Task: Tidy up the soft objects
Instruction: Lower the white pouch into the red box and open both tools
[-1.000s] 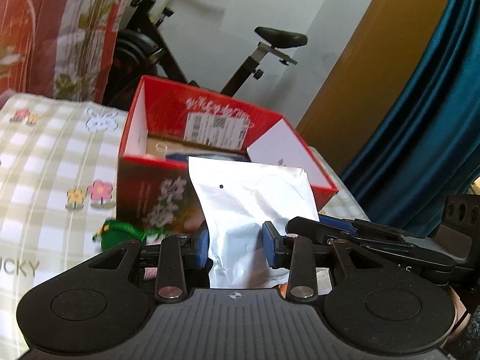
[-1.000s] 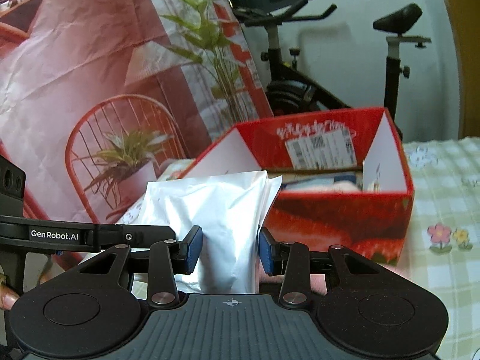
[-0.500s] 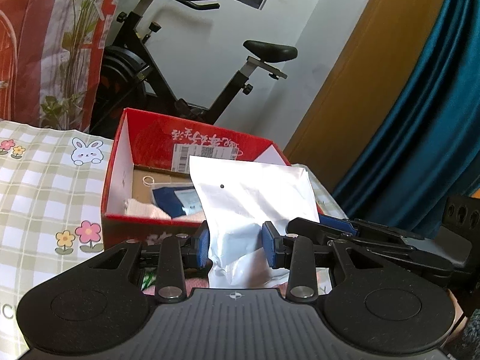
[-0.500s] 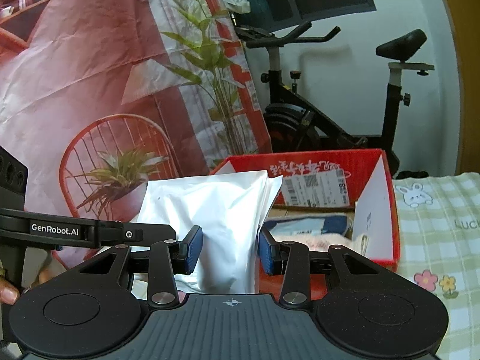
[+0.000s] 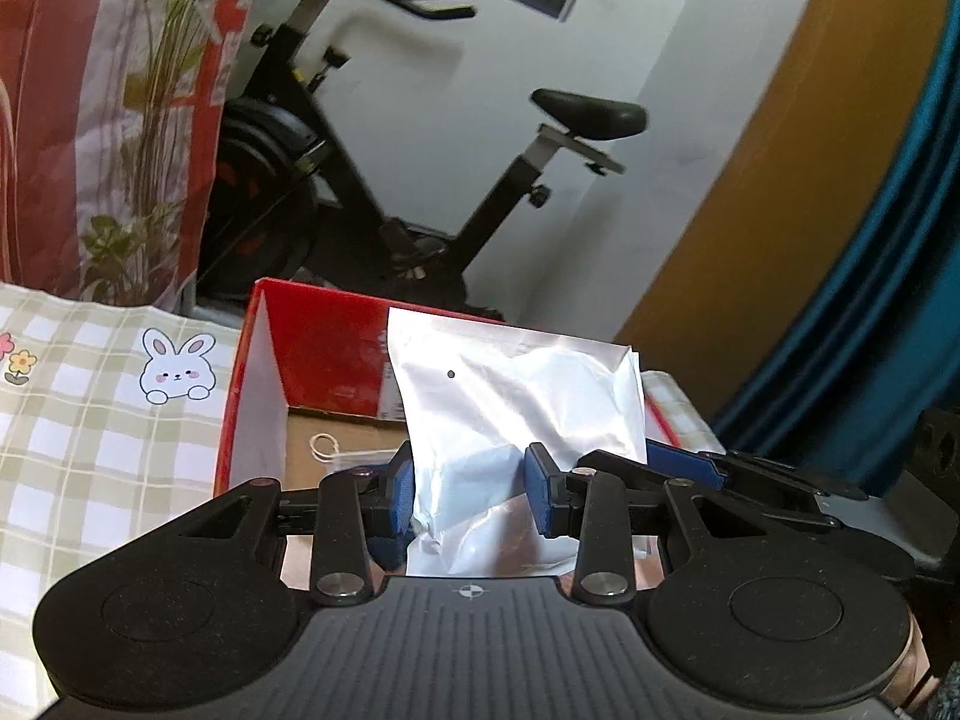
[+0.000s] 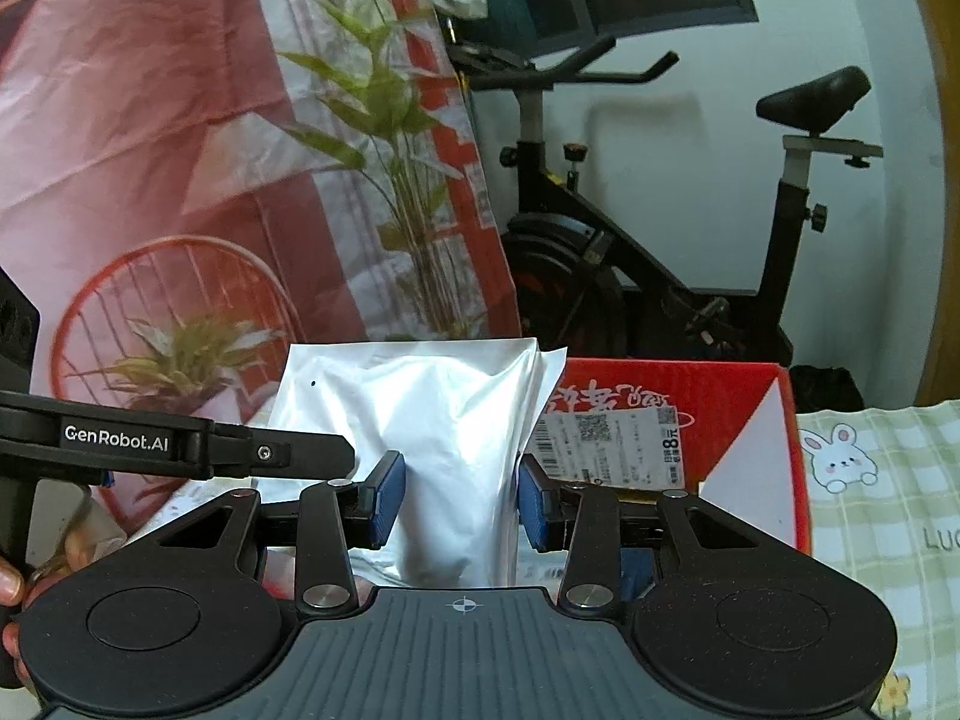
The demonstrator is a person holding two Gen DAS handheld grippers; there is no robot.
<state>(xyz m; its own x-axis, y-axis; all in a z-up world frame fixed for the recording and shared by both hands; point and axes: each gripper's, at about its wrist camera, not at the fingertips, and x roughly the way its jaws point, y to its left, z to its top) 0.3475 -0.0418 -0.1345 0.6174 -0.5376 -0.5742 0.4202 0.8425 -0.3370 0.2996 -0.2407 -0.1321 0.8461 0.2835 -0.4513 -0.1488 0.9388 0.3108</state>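
A soft silver foil pouch is held upright by both grippers at once. My left gripper is shut on its lower part, blue pads pressing the crumpled foil. My right gripper is shut on the same pouch from the other side. Each gripper shows in the other's view: the right one reaches in from the right, the left one from the left. The open red cardboard box lies just behind and below the pouch, its label wall facing me. The pouch hides most of the box floor.
The box stands on a checked tablecloth with bunny prints. An exercise bike stands behind it, by a red plant-print cloth. A blue curtain hangs at the right. A person's hand grips the left handle.
Both grippers have carried the pouch forward toward the red box, which now sits lower and closer behind it. The grip on the pouch looks unchanged.
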